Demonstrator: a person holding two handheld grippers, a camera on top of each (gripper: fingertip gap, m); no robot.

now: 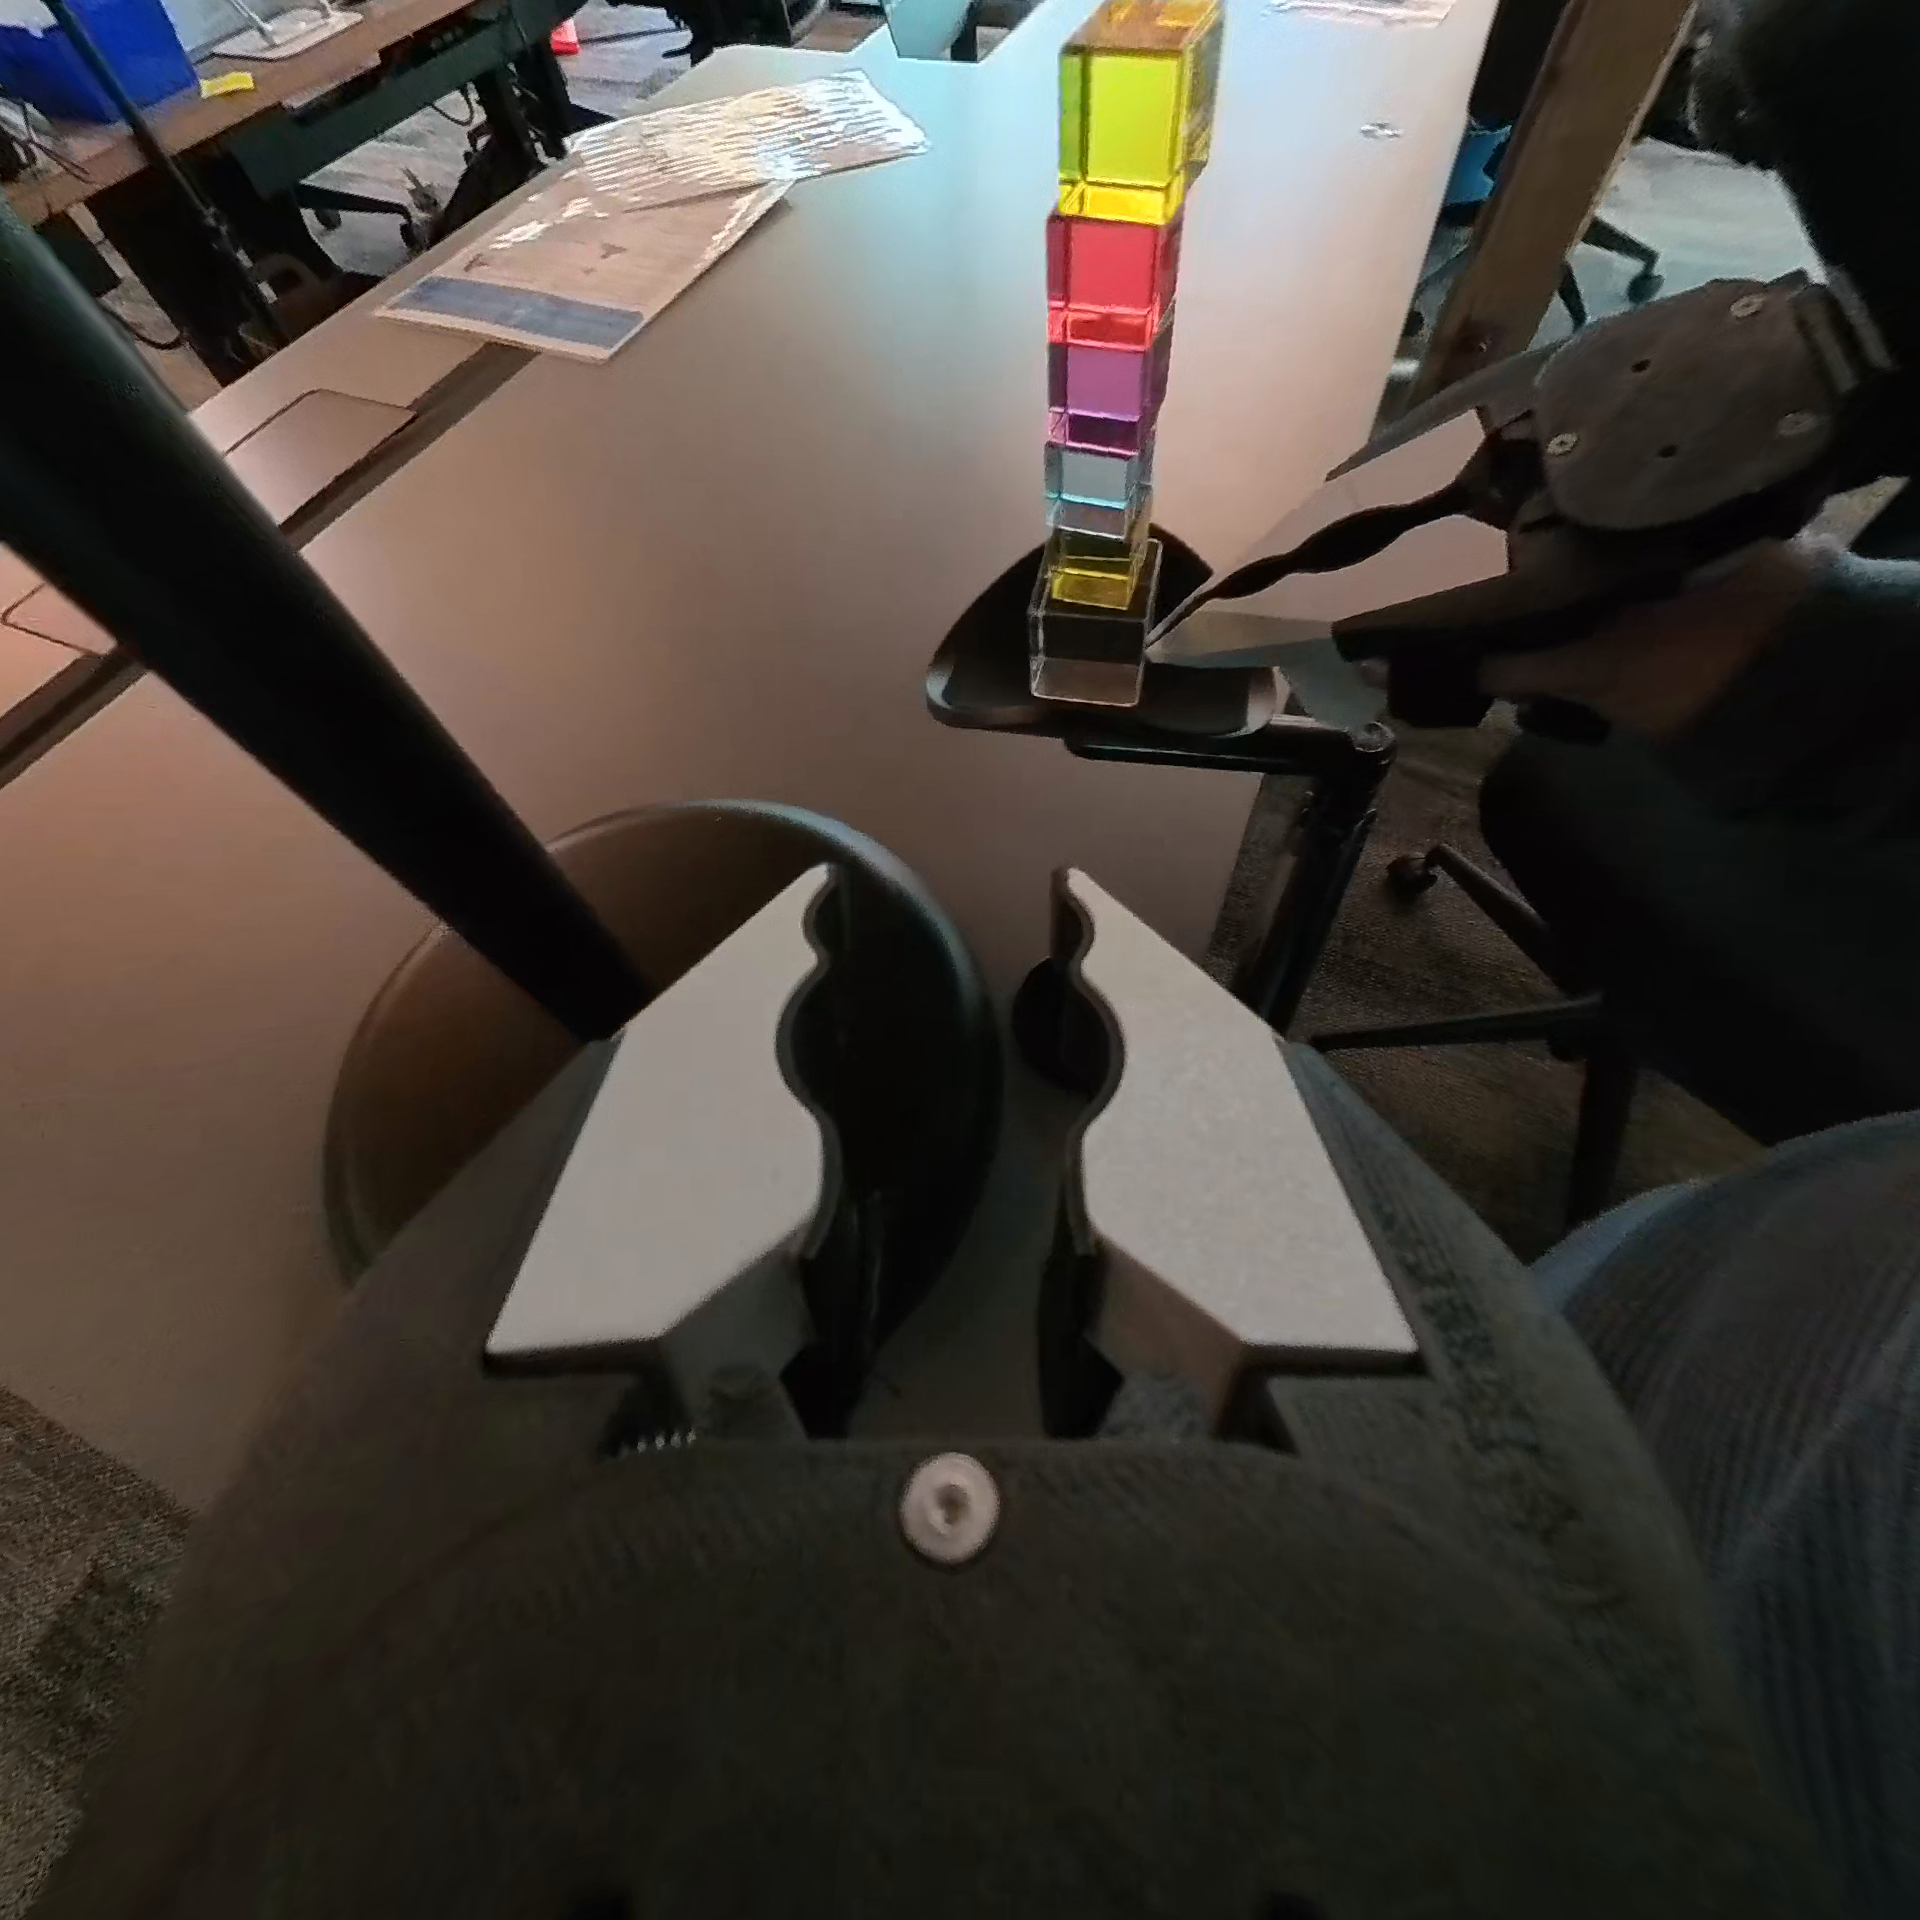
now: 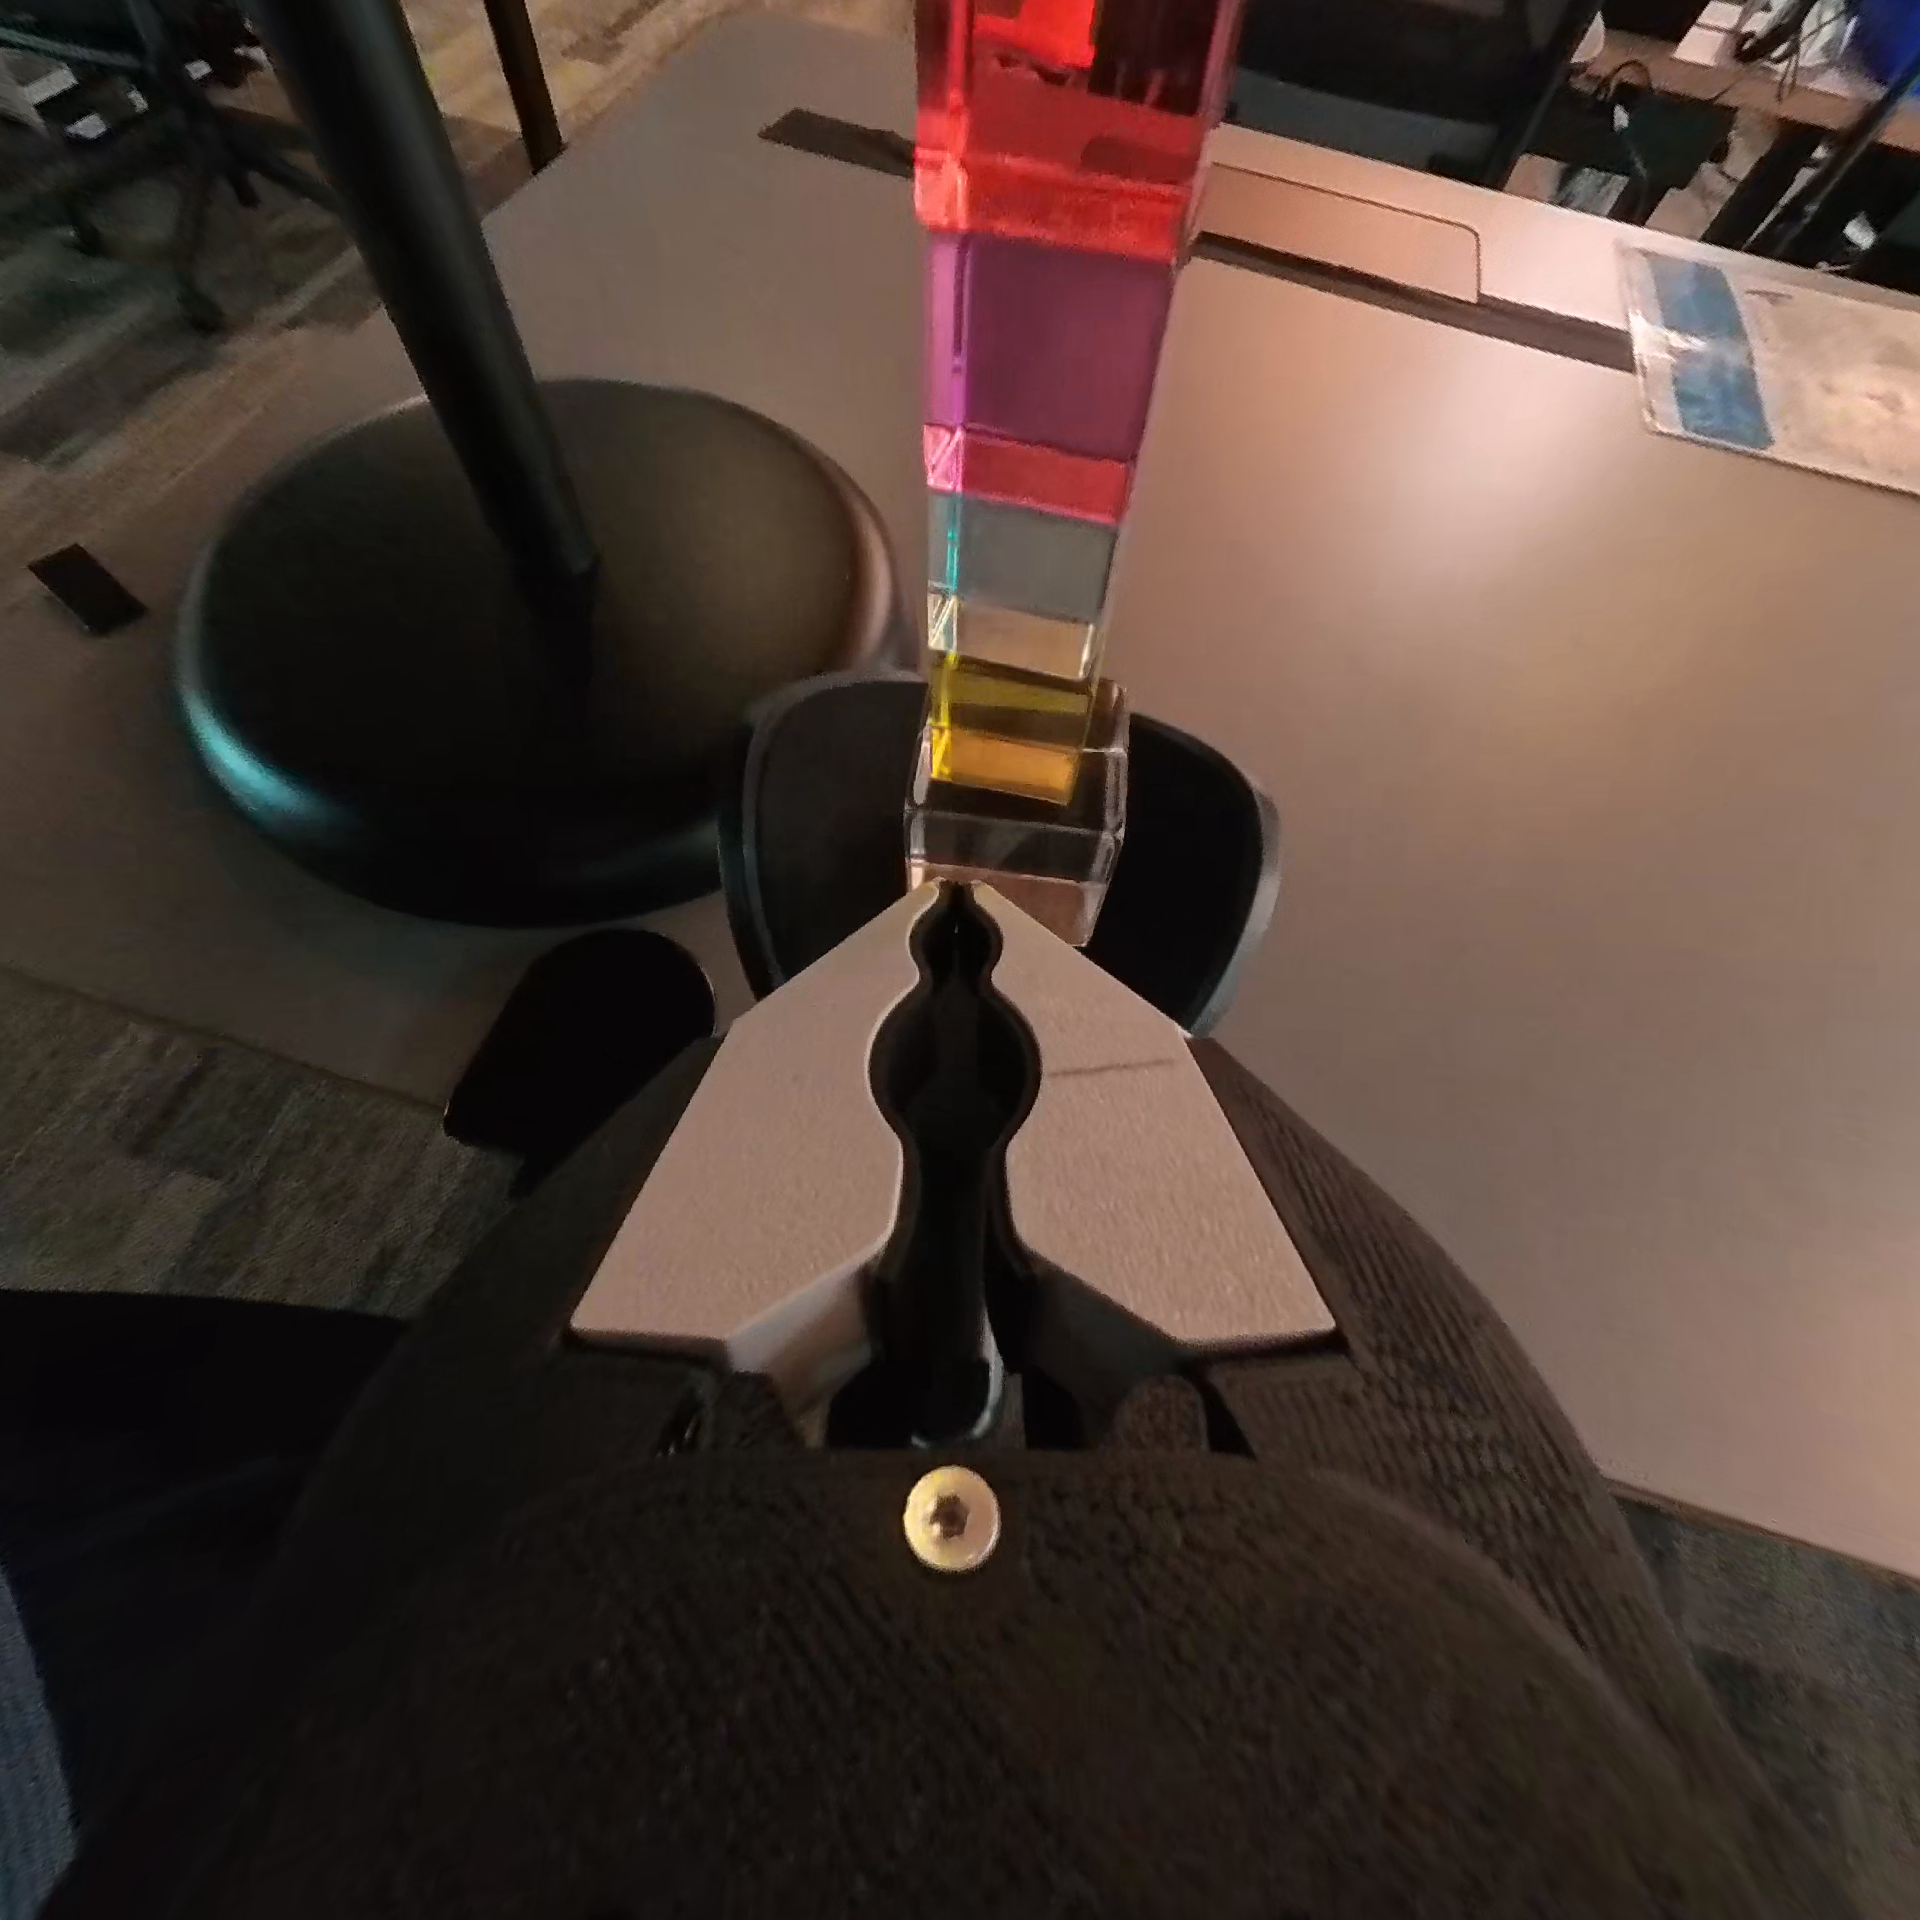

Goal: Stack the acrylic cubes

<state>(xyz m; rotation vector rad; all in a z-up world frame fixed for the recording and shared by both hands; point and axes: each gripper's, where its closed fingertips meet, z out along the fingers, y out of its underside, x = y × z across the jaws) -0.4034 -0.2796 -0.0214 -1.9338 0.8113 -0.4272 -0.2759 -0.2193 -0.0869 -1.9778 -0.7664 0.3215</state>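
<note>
Right now the right gripper (image 2: 957, 886), fingers together, touches the clear cube (image 2: 1023, 868); left gripper (image 1: 940, 883) fingers apart.

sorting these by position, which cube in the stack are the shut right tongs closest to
The clear cube at the very bottom of the stack, resting on the black tray. The right tongs point at its near face; the coloured cubes all sit above.

tower (image 1: 1117, 343) of see-through coloured cubes stands upright on a clear cube (image 2: 1013, 868) atop a black armrest (image 1: 997, 686).
</note>
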